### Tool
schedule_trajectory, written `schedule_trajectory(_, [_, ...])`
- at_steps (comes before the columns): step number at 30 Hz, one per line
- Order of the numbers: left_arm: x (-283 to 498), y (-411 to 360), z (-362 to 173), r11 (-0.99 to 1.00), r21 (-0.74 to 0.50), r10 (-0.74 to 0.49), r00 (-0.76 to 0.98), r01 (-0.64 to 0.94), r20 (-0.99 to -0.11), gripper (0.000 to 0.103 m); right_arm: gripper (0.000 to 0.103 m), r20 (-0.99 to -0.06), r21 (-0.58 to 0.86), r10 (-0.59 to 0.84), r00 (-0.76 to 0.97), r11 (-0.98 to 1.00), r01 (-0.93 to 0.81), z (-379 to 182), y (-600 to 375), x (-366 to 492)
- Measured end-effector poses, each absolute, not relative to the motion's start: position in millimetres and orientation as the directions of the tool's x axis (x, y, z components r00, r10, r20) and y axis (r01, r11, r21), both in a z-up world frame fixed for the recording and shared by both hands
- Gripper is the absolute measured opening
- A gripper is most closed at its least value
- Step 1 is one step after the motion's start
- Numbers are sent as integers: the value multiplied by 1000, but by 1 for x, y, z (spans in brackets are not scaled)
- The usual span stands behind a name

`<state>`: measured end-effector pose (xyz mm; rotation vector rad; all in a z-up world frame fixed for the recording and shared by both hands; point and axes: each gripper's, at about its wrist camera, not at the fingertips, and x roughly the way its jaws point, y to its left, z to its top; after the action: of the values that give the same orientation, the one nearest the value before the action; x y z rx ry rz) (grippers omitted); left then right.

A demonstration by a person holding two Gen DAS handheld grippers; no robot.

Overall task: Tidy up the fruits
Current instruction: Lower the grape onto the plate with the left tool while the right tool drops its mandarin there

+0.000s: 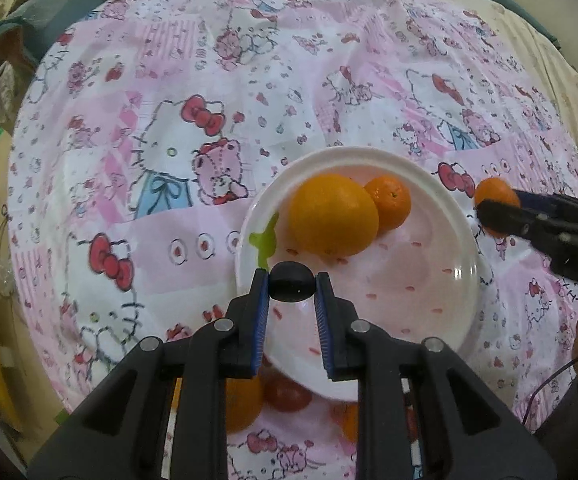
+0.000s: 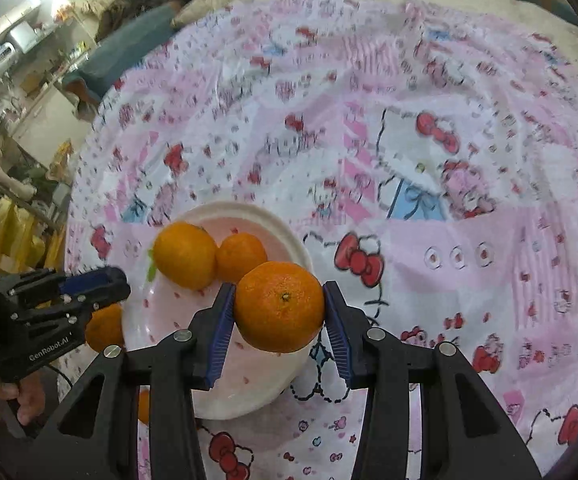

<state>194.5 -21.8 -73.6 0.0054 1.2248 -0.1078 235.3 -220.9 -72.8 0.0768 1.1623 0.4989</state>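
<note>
A white plate (image 1: pixel 409 280) holds a large orange (image 1: pixel 333 214) and a small tangerine (image 1: pixel 389 200) side by side at its far side. Over the plate's near left part, my left gripper (image 1: pixel 291 278) is shut on a small dark round fruit (image 1: pixel 291 288). My right gripper (image 2: pixel 279 300) is shut on another tangerine (image 2: pixel 279 306), hanging above the plate's (image 2: pixel 249 392) right edge. In the left wrist view this right gripper (image 1: pixel 489 206) and its tangerine (image 1: pixel 497 192) sit just past the plate's right rim. The left gripper (image 2: pixel 119 280) enters the right wrist view from the left; its fruit is hidden there.
Loose fruit lies on the pink cartoon-print cloth (image 1: pixel 169 240) near the plate: an orange (image 1: pixel 245 404), a red fruit (image 1: pixel 289 398) and another orange piece (image 1: pixel 349 420), partly hidden by my left gripper. A hand (image 2: pixel 5 396) holds the left gripper's grip. Room clutter lies beyond the cloth's left edge.
</note>
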Motion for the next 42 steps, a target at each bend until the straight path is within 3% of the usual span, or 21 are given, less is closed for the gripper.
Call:
schedule_trajectory(15, [205, -37, -105, 990, -51, -84, 254, 133, -964, 19, 46, -909, 239, 358, 216, 868, -435, -113, -178, 241])
schedule_trajectory(27, [210, -33, -111, 992, -71, -92, 224, 100, -970, 20, 48, -909, 276, 374, 183, 870, -409, -120, -173, 248])
schedule_trajectory(31, [213, -32, -112, 993, -75, -94, 220, 95, -971, 20, 60, -898, 315, 405, 173, 865, -390, -117, -176, 250])
schedule_trajectory(42, [217, -26, -116, 994, -83, -98, 211, 77, -973, 20, 61, -867, 357, 442, 230, 873, -332, -94, -201, 253])
